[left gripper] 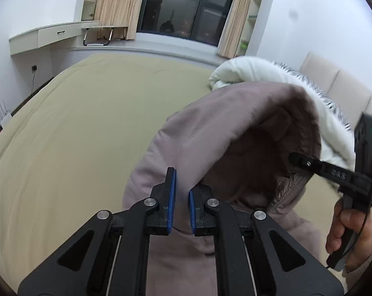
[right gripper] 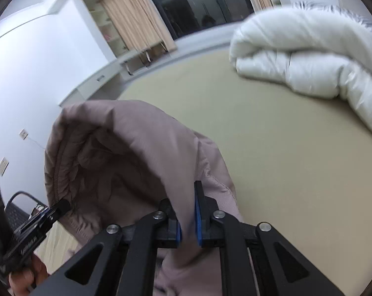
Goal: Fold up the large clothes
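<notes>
A mauve padded jacket (left gripper: 225,133) hangs lifted above the bed, its hood opening facing me. My left gripper (left gripper: 182,194) is shut on the jacket's left edge, fabric pinched between the blue pads. My right gripper (right gripper: 187,212) is shut on the jacket (right gripper: 126,148) at the opposite edge. The right gripper also shows in the left wrist view (left gripper: 299,160), gripping the hood rim. The left gripper shows in the right wrist view (right gripper: 60,206) at the lower left, clamped on the rim.
The beige bed sheet (left gripper: 87,123) spreads below. A rolled white duvet (right gripper: 309,54) lies at the head end by the padded headboard (left gripper: 334,81). A desk (left gripper: 45,37) and dark window (left gripper: 186,7) stand beyond the bed.
</notes>
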{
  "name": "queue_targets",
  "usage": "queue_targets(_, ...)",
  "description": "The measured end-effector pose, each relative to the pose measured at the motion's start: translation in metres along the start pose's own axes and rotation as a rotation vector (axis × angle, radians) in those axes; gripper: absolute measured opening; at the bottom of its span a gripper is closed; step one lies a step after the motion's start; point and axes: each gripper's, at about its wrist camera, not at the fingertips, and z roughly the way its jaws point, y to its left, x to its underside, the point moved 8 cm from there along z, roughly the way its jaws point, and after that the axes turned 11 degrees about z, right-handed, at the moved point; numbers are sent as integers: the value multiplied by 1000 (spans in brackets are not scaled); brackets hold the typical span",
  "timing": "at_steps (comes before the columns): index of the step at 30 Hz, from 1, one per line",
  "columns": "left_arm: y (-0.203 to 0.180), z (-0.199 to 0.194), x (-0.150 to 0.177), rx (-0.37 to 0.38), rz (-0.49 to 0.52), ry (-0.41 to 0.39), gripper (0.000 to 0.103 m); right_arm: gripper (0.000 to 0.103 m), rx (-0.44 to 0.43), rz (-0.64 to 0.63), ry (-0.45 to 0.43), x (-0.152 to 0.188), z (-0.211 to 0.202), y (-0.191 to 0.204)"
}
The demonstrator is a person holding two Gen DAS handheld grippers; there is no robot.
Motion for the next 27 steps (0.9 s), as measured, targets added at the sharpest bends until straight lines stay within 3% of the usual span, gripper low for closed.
queue_targets(4,-11,-81,52,35,-28,-21,8,14,-14,-53,-38,71,-82,5)
queue_targets(5,-13,-96,72,51,-55,-4,8,20,-13,-51,-25,91,-95,3)
queue_targets(7,-19,-118,121,74,-85,76,8,40,-11,1,30,139,-117,-10)
queue_targets(9,-22,-135,174,106,-149,168,8,93,-15,105,65,182,-136,-30)
queue_targets(10,-23,-140,194,108,-166,211,8,98,-21,166,68,202,-148,-42)
queue_targets(11,-23,-150,216,106,-193,252,8,98,-24,217,72,217,-159,-53)
queue_targets(13,-19,-168,230,95,-221,261,8,98,-2,272,65,232,-179,-66)
queue_targets(16,-19,-190,191,62,-180,166,8,89,-4,225,13,210,-198,-55)
queue_targets(18,-20,-206,155,52,-129,90,8,69,-6,178,8,184,-194,-41)
queue_targets(19,-24,-208,132,49,-97,44,8,65,-20,143,1,168,-191,-28)
queue_targets(21,-37,-194,88,48,-35,-1,8,54,-28,50,-12,144,-180,-3)
queue_targets(23,-45,-180,67,52,20,11,8,54,-23,-11,0,130,-159,14)
queue_targets(27,-54,-114,72,13,76,130,8,54,74,-45,100,122,-88,11)
